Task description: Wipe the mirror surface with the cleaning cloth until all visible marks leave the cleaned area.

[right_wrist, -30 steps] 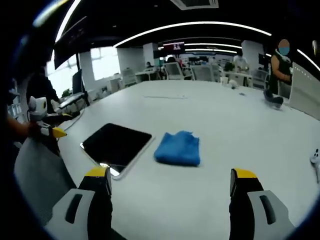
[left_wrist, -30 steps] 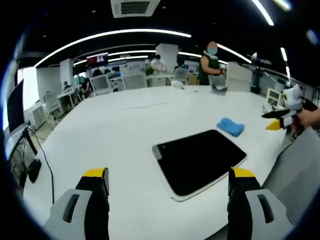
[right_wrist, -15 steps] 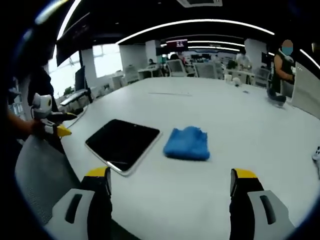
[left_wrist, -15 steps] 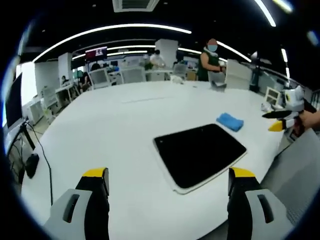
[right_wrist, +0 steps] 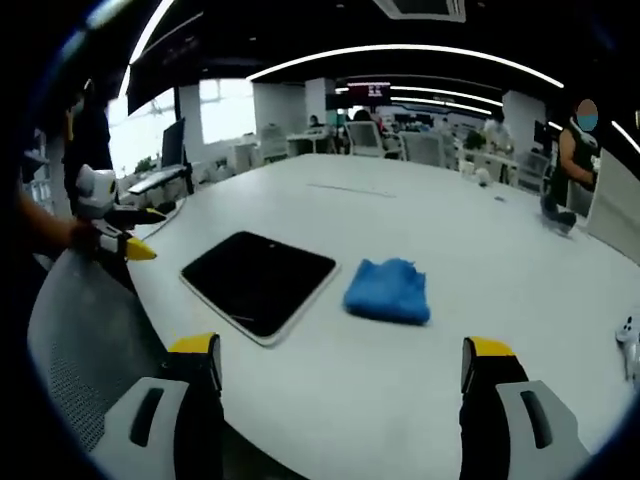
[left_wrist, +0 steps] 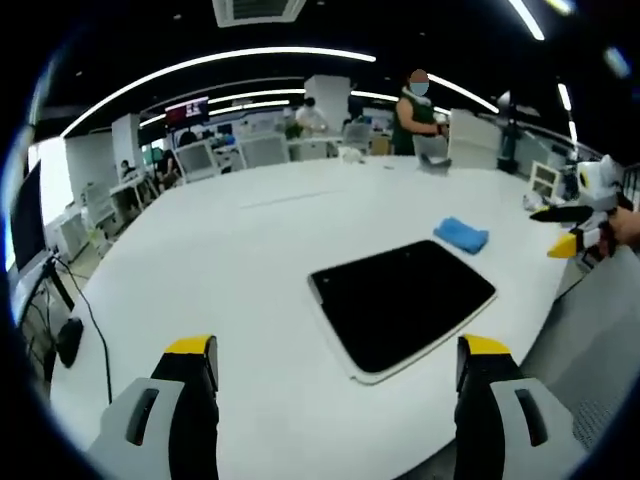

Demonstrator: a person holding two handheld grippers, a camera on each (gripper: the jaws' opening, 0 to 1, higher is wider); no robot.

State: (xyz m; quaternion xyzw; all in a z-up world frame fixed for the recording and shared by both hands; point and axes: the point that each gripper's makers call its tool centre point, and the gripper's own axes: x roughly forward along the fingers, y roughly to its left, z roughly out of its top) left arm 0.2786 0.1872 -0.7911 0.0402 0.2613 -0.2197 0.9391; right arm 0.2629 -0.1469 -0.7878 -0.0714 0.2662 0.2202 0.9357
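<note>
A flat dark mirror (left_wrist: 400, 300) with a white frame lies on the white table (left_wrist: 230, 260), ahead of my open left gripper (left_wrist: 335, 350). Beyond it rests a folded blue cloth (left_wrist: 461, 235). In the right gripper view the mirror (right_wrist: 260, 280) lies left of centre and the blue cloth (right_wrist: 389, 292) just right of it, both ahead of my open right gripper (right_wrist: 340, 350). Nothing sits between either pair of jaws. The right gripper (left_wrist: 585, 215) shows at the right edge of the left gripper view; the left gripper (right_wrist: 110, 220) shows at the left of the right gripper view.
A grey mesh chair back (right_wrist: 90, 370) stands at the table's near edge beside the mirror. A person (left_wrist: 412, 110) stands at the far side of the table. Small objects (left_wrist: 435, 165) lie at the far edge. Office desks and chairs fill the background.
Both cameras have shifted slightly; in the right gripper view the mirror and cloth now sit further right and a bit higher. The mirror and cloth have not moved on the table.
</note>
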